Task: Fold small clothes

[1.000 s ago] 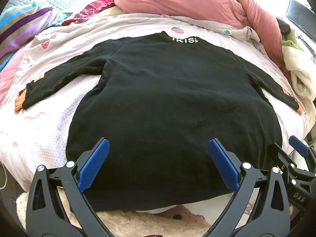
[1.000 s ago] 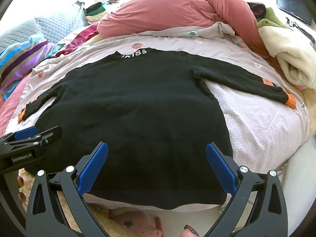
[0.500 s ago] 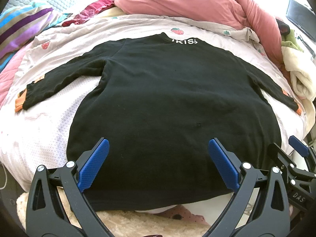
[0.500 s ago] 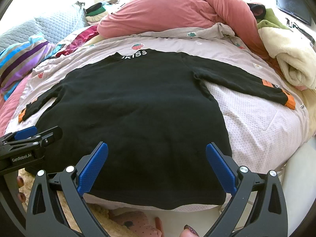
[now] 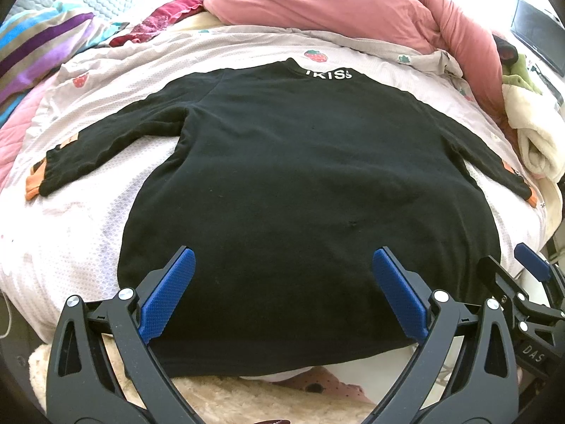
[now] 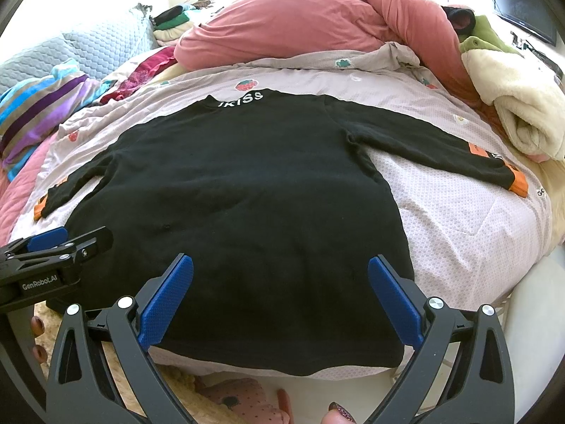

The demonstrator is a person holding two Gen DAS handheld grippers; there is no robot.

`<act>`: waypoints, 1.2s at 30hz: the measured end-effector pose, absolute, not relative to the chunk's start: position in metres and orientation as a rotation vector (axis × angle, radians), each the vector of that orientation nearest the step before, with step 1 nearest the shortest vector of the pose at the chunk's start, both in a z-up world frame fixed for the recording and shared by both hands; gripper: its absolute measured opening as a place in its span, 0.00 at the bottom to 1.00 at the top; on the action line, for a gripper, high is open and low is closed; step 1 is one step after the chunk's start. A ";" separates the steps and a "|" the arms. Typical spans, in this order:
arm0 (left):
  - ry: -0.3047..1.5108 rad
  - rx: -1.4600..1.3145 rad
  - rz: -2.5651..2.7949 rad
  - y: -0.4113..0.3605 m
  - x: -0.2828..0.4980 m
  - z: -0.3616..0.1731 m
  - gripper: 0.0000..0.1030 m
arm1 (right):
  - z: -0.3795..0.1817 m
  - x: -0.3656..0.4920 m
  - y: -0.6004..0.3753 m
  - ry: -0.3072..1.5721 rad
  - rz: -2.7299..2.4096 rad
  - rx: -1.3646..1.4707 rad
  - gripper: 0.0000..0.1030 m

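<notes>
A black long-sleeved top (image 5: 303,176) (image 6: 247,194) lies flat on the bed, collar with white lettering at the far side, both sleeves spread out with orange cuffs (image 5: 35,183) (image 6: 517,183). Its hem hangs at the bed's near edge. My left gripper (image 5: 282,293) hovers open over the hem's left half, nothing between its blue pads. My right gripper (image 6: 280,298) is open above the hem's right half, also holding nothing. Each gripper shows at the edge of the other's view.
A pale dotted sheet (image 5: 81,243) covers the bed. A pink duvet (image 5: 335,3) is bunched at the back, a cream blanket roll (image 6: 522,106) on the right, striped bedding (image 5: 35,46) on the left. A fluffy rug (image 5: 219,399) lies below the bed edge.
</notes>
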State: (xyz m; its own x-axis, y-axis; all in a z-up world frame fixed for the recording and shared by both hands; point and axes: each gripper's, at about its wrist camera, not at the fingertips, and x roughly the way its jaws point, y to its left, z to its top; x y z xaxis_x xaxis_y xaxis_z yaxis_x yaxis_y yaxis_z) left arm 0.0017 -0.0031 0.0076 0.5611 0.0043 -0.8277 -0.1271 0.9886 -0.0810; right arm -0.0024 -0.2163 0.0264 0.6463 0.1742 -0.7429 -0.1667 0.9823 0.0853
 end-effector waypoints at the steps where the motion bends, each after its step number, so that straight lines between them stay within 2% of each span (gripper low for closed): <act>1: 0.974 -0.136 0.079 -0.003 0.002 0.007 0.92 | 0.027 -0.002 -0.216 0.845 0.193 0.009 0.96; 17: 0.978 -0.130 0.072 -0.008 0.018 0.009 0.92 | 0.032 0.014 -0.227 0.828 0.160 0.022 0.96; 36: 1.013 -0.094 0.030 -0.029 0.098 0.000 0.92 | 0.030 0.083 -0.316 0.821 -0.068 0.125 0.96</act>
State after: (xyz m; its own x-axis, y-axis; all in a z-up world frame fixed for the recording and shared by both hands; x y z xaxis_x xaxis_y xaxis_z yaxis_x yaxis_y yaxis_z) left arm 0.0982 -0.0286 -0.0001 0.5289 -0.0190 -0.8485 -0.0685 0.9955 -0.0650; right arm 0.0834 -0.3163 0.0304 0.6801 -0.0120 -0.7330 0.1085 0.9905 0.0845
